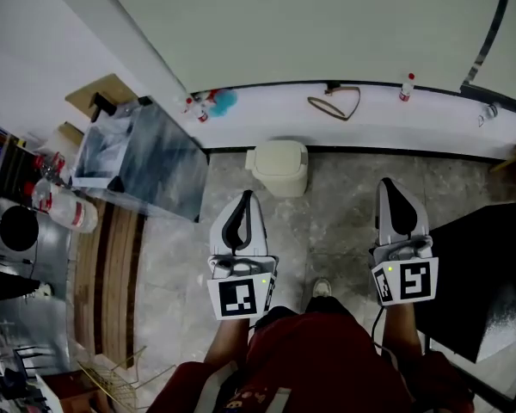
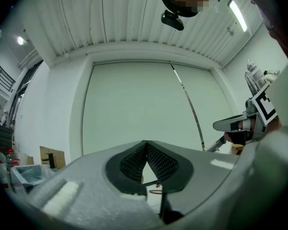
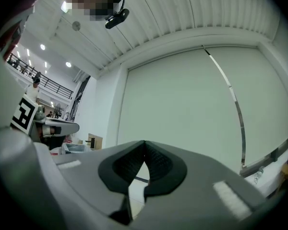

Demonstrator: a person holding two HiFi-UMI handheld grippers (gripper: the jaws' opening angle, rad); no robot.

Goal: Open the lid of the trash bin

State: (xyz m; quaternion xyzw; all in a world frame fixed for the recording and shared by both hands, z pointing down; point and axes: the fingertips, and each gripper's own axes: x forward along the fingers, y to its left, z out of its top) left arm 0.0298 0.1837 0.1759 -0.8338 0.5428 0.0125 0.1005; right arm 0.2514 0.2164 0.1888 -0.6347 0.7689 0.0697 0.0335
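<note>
Left gripper [image 1: 245, 198]: jaws together at the tips, nothing between them. Right gripper [image 1: 387, 183]: jaws together, empty. Both are held level and side by side above the floor [image 1: 344, 222]. The bin [image 1: 279, 179] stands on the floor at the foot of the wall [image 1: 327, 33], ahead of both grippers and nearer the left one. Its lid [image 1: 279, 155] is down. Neither gripper touches it.

The trash bin [image 1: 279, 166] in the middle looks like smooth cream plastic with a soft shine. The floor [image 1: 344, 222] is grey, blotchy stone, a bit glossy. The left tool [image 1: 245, 203] and right tool [image 1: 391, 192] have matt white plastic shells. Their black pads [image 2: 134, 164] look bumpy, like rubber. At the lower left, a slatted board [image 1: 107, 274] is striped wood.
</note>
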